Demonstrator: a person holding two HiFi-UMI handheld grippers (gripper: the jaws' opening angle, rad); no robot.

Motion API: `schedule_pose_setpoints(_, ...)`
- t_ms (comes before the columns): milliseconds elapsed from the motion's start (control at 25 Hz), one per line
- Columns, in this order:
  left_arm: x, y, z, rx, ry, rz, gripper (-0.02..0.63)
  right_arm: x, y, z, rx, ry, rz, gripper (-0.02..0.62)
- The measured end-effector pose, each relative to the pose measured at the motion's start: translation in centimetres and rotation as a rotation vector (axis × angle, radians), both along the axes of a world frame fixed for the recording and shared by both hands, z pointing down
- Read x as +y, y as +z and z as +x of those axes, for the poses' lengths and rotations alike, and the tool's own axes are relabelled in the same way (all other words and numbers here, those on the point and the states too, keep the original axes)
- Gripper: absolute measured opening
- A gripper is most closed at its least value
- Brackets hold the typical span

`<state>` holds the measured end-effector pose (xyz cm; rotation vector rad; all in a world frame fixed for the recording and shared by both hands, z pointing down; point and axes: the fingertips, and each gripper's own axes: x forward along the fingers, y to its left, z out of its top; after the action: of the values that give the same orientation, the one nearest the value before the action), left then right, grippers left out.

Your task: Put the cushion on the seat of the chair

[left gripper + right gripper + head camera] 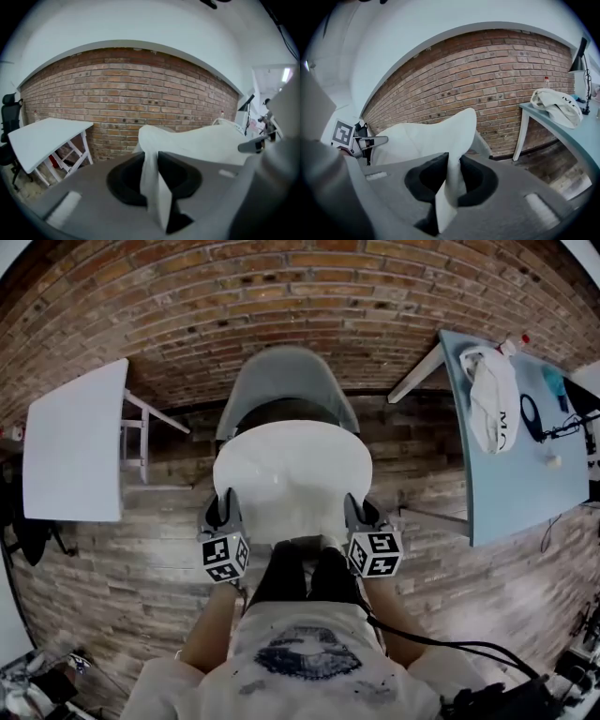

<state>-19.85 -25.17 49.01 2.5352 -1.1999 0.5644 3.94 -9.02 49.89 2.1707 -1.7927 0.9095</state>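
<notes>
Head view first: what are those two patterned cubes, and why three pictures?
No robot: a person holds tongs in each hand, left tongs and right tongs; each carries a patterned cube. The head view looks down from a camera on the person's head. The other two come from cameras riding on the tongs. Both tongs pinch the edge of a white cushion, held over a grey chair. A white table stands left, a blue table right.
</notes>
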Motion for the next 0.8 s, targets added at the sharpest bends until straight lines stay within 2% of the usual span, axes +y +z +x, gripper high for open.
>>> schedule_pose_setpoints(360, -3.9, 6.6, 1.2, -0.027, 0.035, -0.028, 0.066, -2.9, 6.3, 0.6, -0.017, 0.038, -0.037, 0.046)
schedule_pose_setpoints(800, -5.6, 16.6, 1.8, -0.078, 0.018, -0.074, 0.066, -4.8, 16.0, 1.4, -0.04, 0.018, -0.103, 0.046)
